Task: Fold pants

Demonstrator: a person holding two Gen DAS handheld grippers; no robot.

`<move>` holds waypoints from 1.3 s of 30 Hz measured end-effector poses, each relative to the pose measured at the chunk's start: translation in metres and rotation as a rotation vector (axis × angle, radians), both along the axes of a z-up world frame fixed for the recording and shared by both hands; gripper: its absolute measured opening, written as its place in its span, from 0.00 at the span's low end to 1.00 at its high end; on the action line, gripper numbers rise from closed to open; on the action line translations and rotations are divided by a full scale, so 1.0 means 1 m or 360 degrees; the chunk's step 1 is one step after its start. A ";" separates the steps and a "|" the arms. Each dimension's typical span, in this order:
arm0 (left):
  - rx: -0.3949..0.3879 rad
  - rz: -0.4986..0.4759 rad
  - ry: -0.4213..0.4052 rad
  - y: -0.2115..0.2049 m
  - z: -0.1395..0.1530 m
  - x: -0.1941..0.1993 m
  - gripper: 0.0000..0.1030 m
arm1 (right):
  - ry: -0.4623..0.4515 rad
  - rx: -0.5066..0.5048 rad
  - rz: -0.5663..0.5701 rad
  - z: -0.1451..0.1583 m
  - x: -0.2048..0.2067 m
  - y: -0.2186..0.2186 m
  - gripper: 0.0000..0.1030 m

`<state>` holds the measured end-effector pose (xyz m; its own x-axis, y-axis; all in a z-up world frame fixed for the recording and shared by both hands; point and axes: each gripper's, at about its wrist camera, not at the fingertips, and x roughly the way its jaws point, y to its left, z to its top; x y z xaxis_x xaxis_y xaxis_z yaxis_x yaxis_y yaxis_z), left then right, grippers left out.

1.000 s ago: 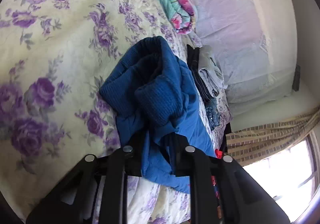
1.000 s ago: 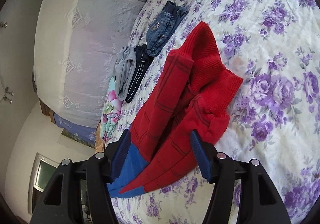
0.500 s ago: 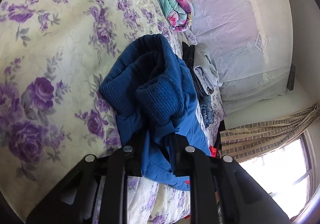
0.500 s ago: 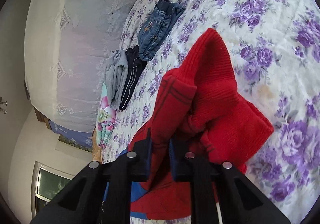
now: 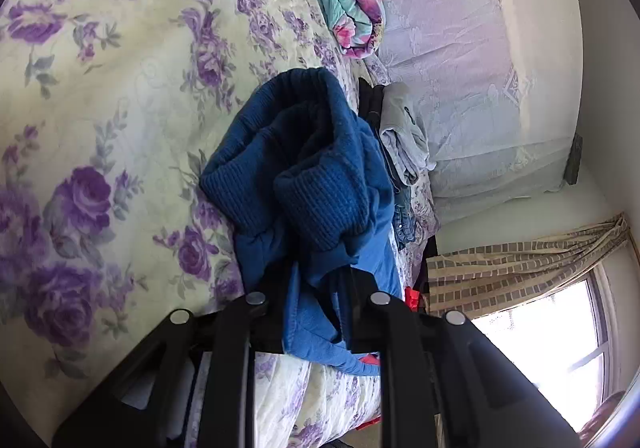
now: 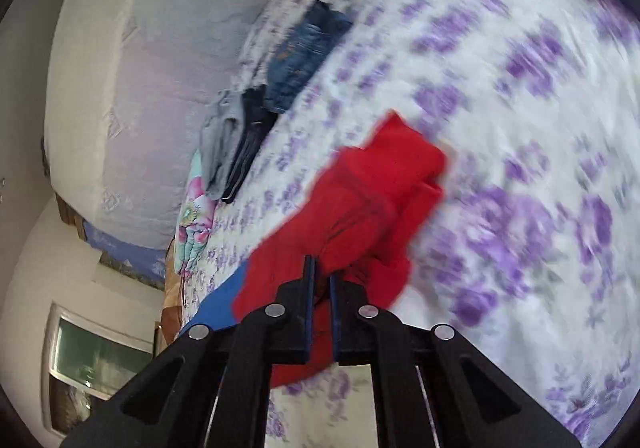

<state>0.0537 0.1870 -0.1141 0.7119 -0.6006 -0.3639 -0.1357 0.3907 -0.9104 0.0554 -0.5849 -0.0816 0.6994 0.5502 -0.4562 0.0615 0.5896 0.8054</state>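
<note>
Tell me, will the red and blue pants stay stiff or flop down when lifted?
Probably flop: the pants already bunch and sag around the right hand-held gripper, which has just been closing on them. The ribbed cuff looks thick and soft, so likely light and not slippery.

- Daylight is pouring in through the window (image 5: pixel 560 332) at the lower right of my left wrist view, and it is blowing out to pure white there.
- The bedspread (image 5: pixel 100 96) is showing sharp and evenly lit in that view, with soft shadow gathering under the blue pants leg (image 5: pixel 320 176).
- My right wrist view is smearing badly: the purple flowers of the bedspread are streaking, and the red pants leg (image 6: pixel 376 200) is losing its edges.
- Both views are bending hard at the rims and fading into a black ring.
</note>
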 end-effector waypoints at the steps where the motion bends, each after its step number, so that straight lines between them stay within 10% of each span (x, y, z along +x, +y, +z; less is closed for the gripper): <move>1: 0.0004 -0.0003 0.0002 0.000 0.000 0.000 0.16 | 0.0011 0.0044 -0.0011 -0.007 -0.003 -0.004 0.06; 6: 0.0026 0.0008 0.0019 -0.002 0.005 -0.002 0.20 | -0.0073 0.0061 0.0020 0.005 -0.004 0.000 0.11; 9: 0.0056 0.0009 -0.0012 -0.004 0.014 -0.006 0.38 | -0.0037 0.0111 0.0059 0.007 -0.002 0.008 0.55; 14: 0.0095 0.0013 -0.0029 -0.012 0.027 -0.006 0.58 | -0.0031 0.0073 0.0053 0.010 0.006 0.018 0.45; 16: 0.0108 -0.0003 -0.0024 -0.015 0.028 -0.002 0.57 | -0.0025 0.0070 0.0069 0.007 0.011 0.021 0.23; 20: 0.0142 0.0007 0.0029 -0.008 0.026 0.008 0.15 | -0.0057 0.0051 0.0084 0.008 0.011 0.025 0.06; 30: 0.0049 -0.0163 0.0014 0.024 0.036 0.004 0.10 | -0.0054 0.0006 0.0092 0.012 -0.006 0.006 0.03; 36: 0.0003 -0.0112 0.0090 0.025 0.006 -0.014 0.22 | 0.0041 0.0045 0.0082 -0.015 -0.013 0.000 0.06; 39: 0.0221 -0.0017 0.0058 0.025 0.032 -0.032 0.54 | 0.0018 -0.0026 0.0095 0.000 -0.018 0.001 0.07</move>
